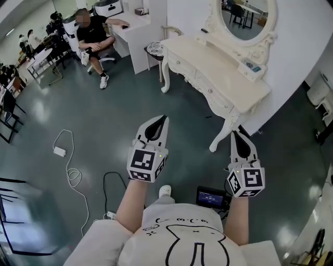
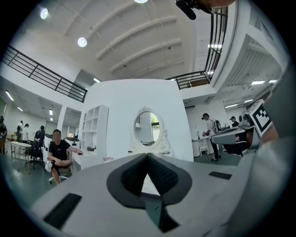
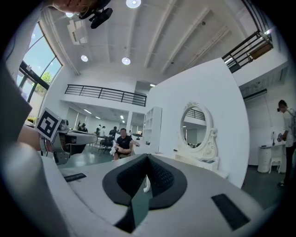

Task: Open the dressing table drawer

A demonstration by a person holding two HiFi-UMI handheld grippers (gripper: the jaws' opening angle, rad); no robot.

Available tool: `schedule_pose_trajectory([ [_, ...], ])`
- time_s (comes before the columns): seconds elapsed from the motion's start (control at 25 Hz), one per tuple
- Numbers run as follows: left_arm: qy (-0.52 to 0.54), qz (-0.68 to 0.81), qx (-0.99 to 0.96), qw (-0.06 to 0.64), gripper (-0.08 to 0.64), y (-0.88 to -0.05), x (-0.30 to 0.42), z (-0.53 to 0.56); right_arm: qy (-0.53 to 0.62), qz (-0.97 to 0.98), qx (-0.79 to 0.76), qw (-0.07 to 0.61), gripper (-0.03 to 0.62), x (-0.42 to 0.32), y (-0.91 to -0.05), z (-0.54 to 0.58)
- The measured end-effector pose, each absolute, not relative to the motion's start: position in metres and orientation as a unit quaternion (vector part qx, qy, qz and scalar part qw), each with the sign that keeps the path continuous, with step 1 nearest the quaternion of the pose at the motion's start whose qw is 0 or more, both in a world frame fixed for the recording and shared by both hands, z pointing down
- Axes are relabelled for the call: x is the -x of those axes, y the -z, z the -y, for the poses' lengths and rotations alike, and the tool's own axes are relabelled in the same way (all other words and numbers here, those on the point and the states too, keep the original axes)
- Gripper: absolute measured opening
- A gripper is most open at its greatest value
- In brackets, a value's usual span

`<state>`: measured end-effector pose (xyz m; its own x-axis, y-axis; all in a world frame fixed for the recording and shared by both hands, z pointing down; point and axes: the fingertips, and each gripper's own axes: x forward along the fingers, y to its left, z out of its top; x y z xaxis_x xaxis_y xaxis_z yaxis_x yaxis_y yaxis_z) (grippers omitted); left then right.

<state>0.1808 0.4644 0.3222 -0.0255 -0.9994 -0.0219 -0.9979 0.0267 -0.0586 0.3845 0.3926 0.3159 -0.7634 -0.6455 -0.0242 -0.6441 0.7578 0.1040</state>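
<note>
1. The left gripper (image 1: 159,120) has its fingers pressed together at the tips, with nothing between them. It touches nothing and hangs over the floor (image 1: 104,114), well apart from the table.
2. The right gripper (image 1: 240,136) also has its tips closed on nothing. It is near the table's front leg (image 1: 221,137) but apart from it.
3. The dressing table (image 1: 223,85) stands ahead against a white wall, with an oval mirror (image 1: 244,15) on top. Its drawers (image 1: 183,65) sit flush in the front, so what they hold cannot be seen.
4. Each gripper's cube (image 1: 143,161) bears black-and-white square markers. A small lit screen (image 1: 210,198) lies by the person's feet, its text too small to read.
5. A small flat item (image 1: 252,66) lies on the tabletop beside the mirror base. What it is cannot be told.
6. A white cable (image 1: 73,176) with an adapter (image 1: 59,151) trails over the floor. A seated person (image 1: 93,34) is at a white desk far back on the left.
</note>
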Motion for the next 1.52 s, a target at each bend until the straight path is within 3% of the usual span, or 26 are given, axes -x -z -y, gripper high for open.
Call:
schedule_pose_trajectory([
  [0.52, 0.015, -0.698, 0.715, 0.037, 0.002, -0.326, -0.1, -0.404, 0.062, 0.927, -0.369, 0.01, 0.02, -0.298, -0.321, -0.342],
  [0.96, 0.022, -0.684, 0.729, 0.027, 0.001, -0.341, -0.069, -0.348, 0.078, 0.914, -0.397, 0.035, 0.016, -0.267, -0.336, -0.29],
  [1.52, 0.028, -0.686, 0.727, 0.02, 0.0, -0.342, -0.029, -0.227, 0.059, 0.921, -0.385, 0.016, 0.017, -0.219, -0.332, -0.164],
])
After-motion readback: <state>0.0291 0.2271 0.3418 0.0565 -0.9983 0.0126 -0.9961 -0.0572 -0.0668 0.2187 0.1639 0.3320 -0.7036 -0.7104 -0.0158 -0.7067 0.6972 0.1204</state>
